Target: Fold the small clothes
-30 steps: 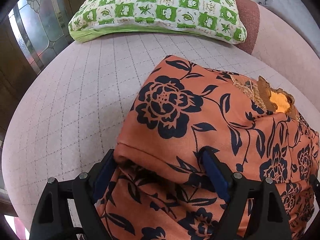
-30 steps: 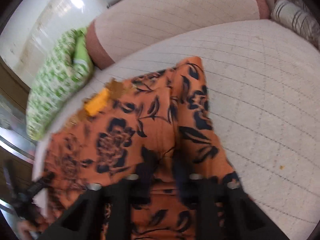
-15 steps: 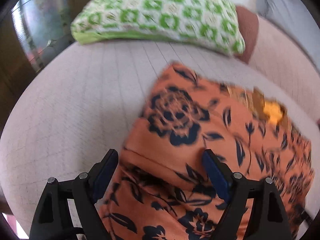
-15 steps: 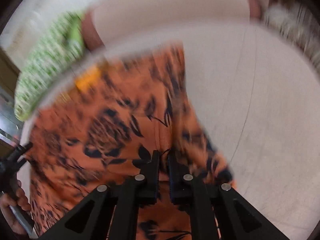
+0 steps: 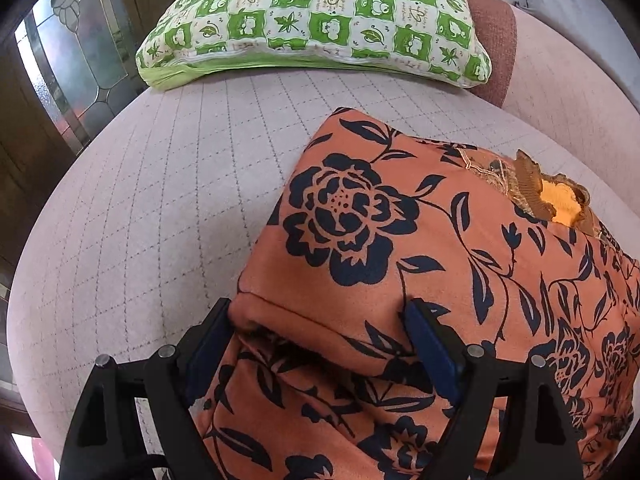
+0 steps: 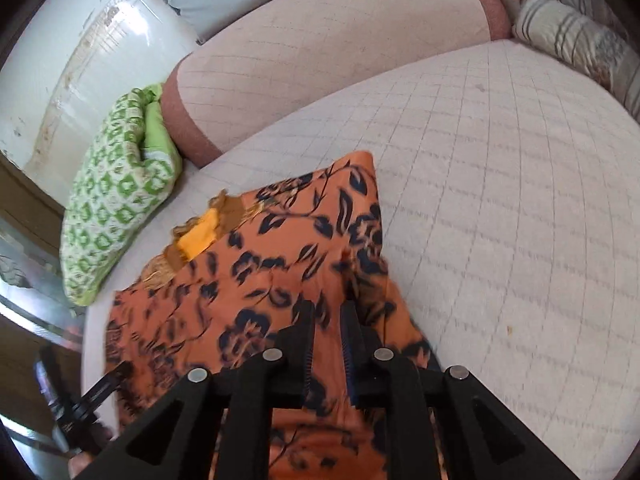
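- Step in hand: mid-fold, I judge. The orange floral garment (image 5: 400,248) lies doubled over on the quilted pale cushion seat (image 5: 160,208), with a rolled fold edge near the camera and the embroidered neckline (image 5: 532,188) with its yellow lining at the far right side.
- Left gripper (image 5: 320,344): jaws wide apart, straddling the fold edge. The blue pads sit beside the cloth on either side; they look to bracket it, not pinch it.
- Right gripper (image 6: 328,320): jaws nearly together with only a narrow slot between them, and a ridge of the garment (image 6: 280,264) seems to run into that slot. The view is motion-blurred, so I cannot tell whether the pads actually bite the fabric.
- Garment place: on the seat, well apart from the green frog-print pillow (image 5: 320,20) at the seat's far end; in the right view a striped cushion (image 6: 576,40) lies at the other end.
- Next move, my guess: settle the right-side pleat flat, then carry the near fold over toward the neckline. It needs both edges kept aligned, as the slippery-looking cloth may slide.
- Containers: none visible; nothing holds the garment but the seat.
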{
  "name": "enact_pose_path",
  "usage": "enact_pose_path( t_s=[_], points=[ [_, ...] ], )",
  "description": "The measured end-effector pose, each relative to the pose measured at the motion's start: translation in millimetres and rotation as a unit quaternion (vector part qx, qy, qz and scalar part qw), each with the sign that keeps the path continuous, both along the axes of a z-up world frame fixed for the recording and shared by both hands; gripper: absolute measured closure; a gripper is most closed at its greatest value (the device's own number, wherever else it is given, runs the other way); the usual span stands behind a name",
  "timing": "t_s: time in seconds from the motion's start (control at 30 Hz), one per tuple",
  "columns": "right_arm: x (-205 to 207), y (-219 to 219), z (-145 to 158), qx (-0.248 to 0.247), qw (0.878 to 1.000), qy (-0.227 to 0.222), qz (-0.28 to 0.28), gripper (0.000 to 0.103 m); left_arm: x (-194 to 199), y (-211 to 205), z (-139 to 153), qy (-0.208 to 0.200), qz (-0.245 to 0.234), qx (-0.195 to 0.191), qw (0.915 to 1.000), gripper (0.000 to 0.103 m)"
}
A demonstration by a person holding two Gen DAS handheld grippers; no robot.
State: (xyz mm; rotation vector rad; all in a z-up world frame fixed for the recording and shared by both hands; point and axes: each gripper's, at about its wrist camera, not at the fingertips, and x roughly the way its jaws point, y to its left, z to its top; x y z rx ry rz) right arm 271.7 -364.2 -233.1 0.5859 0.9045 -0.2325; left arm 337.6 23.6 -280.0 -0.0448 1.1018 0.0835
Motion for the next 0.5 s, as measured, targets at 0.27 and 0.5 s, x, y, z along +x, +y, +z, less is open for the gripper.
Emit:
enact_pose_path(
  t_s=[0.27, 0.5],
  points=[
    [-1.2, -9.1, 4.3, -0.001, 0.999, -0.045, -0.012, 0.087, 2.1, -0.9, 0.9, -0.002, 0.006, 0.001, 1.0000, 0.017],
    [-7.8, -13.4, 4.7, 0.014, 0.997, -0.074, -0.030, 0.030, 0.3, -1.5, 1.4, -0.002, 0.003, 0.002, 1.0000, 0.017]
  ],
)
